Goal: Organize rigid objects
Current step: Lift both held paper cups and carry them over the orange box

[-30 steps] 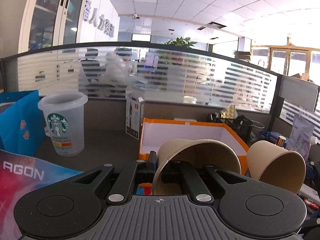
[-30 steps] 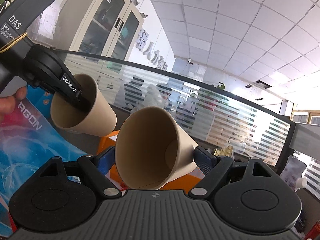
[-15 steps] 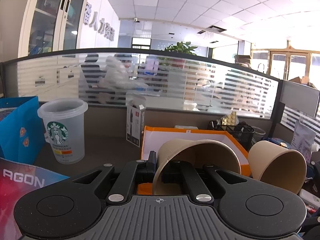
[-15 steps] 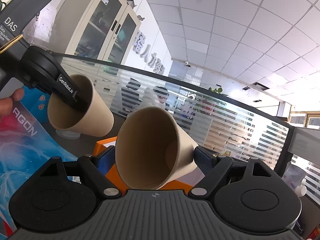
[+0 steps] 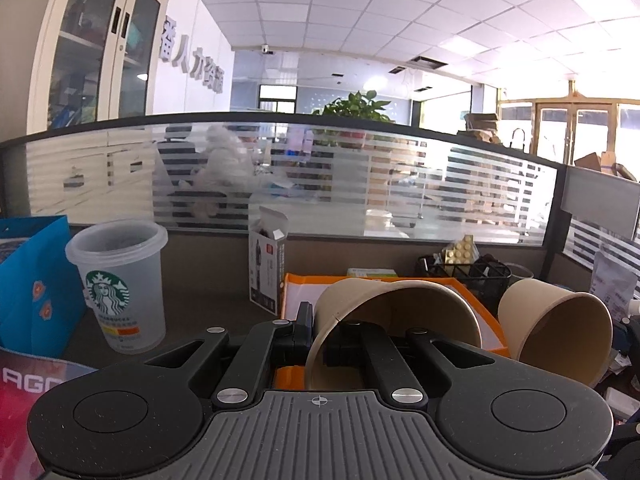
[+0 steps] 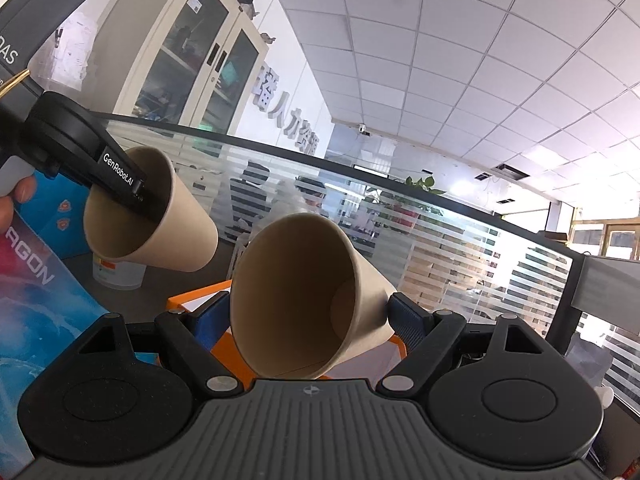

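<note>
Both paper cups are aloft over the orange tray (image 5: 472, 300): the left gripper (image 5: 320, 338) pinches one cup's (image 5: 384, 300) rim wall, which may crumple or slip, while the right gripper (image 6: 310, 316) clamps the other cup (image 6: 296, 280) across its tapering body, which could squirt free.

A bright office: tiled ceiling (image 5: 360, 8), frosted striped glass partition (image 5: 360, 184), tall glass-door cabinet (image 5: 100, 48) at left.

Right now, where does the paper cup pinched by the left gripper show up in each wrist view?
Left wrist: the left-held paper cup sits bottom centre, rim pinched by the left gripper.
Right wrist: same cup, upper left, lying sideways.
Shared landmark: the orange box lies below the cup in both views.
</note>
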`<state>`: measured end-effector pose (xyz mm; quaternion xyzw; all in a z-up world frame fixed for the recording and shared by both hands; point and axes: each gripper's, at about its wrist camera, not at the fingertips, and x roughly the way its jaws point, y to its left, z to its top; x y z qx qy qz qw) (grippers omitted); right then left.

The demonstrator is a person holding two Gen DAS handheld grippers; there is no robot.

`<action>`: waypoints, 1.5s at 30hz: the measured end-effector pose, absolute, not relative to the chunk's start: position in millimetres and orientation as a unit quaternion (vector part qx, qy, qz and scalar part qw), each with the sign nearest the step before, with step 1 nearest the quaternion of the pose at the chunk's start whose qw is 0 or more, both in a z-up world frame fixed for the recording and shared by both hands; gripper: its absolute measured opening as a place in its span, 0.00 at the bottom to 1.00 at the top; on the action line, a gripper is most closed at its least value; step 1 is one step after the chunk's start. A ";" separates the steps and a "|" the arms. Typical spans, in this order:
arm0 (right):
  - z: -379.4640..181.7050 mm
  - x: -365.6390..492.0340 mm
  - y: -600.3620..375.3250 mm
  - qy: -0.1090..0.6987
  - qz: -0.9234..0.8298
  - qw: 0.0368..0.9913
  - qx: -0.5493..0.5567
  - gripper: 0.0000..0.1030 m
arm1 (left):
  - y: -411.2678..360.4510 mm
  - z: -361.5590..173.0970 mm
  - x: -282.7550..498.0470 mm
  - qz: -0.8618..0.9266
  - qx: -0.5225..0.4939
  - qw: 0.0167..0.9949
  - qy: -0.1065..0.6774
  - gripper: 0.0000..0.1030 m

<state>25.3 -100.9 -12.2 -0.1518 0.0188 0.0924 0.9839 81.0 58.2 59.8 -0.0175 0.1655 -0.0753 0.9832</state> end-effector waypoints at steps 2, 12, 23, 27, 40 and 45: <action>-11.4 27.7 -101.3 0.019 0.092 0.984 -0.153 0.80 | 57.2 61.3 83.8 -0.075 -0.016 0.984 0.163 0.03; 1.0 61.1 -101.9 0.016 0.097 0.985 -0.139 0.80 | 42.0 68.7 104.9 -0.083 -0.004 0.985 0.150 0.03; 16.2 108.4 -118.1 0.039 0.092 0.989 -0.109 0.80 | 31.3 69.7 135.1 -0.077 0.007 0.988 0.136 0.03; 18.6 129.6 -120.6 0.059 0.094 0.989 -0.096 0.80 | 28.5 65.6 147.7 -0.070 0.012 0.988 0.139 0.03; 14.7 182.3 -130.9 0.113 0.087 0.987 -0.077 0.80 | 24.1 42.7 188.4 -0.058 0.027 0.983 0.174 0.03; 10.2 198.3 -134.9 0.139 0.091 0.984 -0.071 0.80 | 17.5 37.4 201.8 -0.055 0.035 0.981 0.184 0.04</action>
